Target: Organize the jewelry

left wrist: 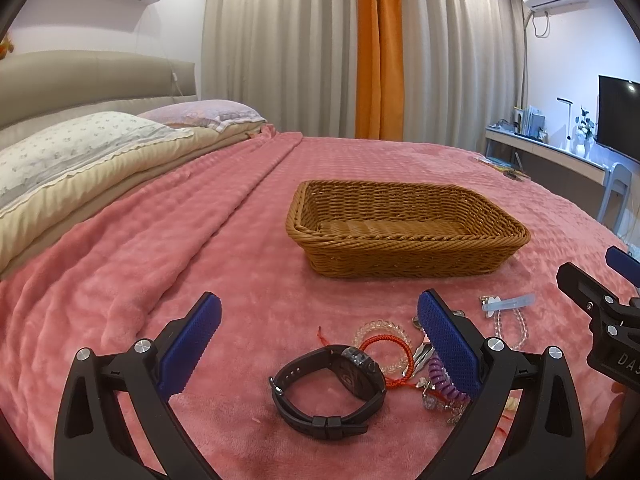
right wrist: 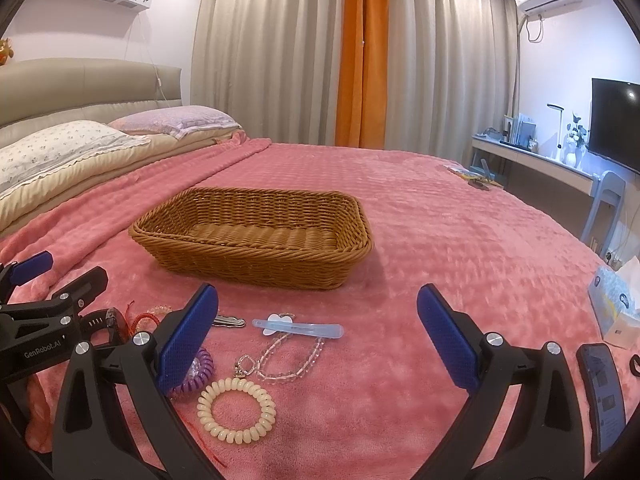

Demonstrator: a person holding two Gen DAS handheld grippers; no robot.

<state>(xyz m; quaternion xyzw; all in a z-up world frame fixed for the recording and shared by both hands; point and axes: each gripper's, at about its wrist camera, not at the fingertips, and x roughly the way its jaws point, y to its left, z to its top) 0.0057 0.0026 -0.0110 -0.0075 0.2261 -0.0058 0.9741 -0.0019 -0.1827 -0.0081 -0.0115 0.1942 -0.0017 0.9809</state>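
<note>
- Wicker basket (left wrist: 406, 232) — the landmark. It sits on the pink blanket (left wrist: 200, 264) with nothing visible inside, so sorting is judged not yet begun.
- Jewelry cluster: all pieces lie on the near side of the basket, apart from it. A black watch (left wrist: 328, 394) with its strap looped shut lies nearest the left wrist camera; a red cord bracelet (left wrist: 386, 354) and a clear coil band (left wrist: 380, 330) overlap just behind it.
- Further pieces, seen from the right wrist: a pale blue hair clip (right wrist: 298, 328) closest to the basket, a clear bead bracelet (right wrist: 290, 360) touching it, a cream coil band (right wrist: 237, 405) and a purple coil band (right wrist: 196, 372) farther back.
- Left gripper (left wrist: 320, 344): jaws wide apart, holding nothing, straddling the watch — a likely first pick.
- Right gripper (right wrist: 318, 340): jaws spread, nothing held, poised over the clip and bead bracelet.
- Open room: a bare strip of blanket separates cluster from basket, and the basket's low rim should allow a short forward carry and drop.
- Edges: a phone (right wrist: 602, 396) and a tissue box (right wrist: 616, 304) lie to the right, well apart from the basket; the two grippers stand close together, so a collision is a risk.
</note>
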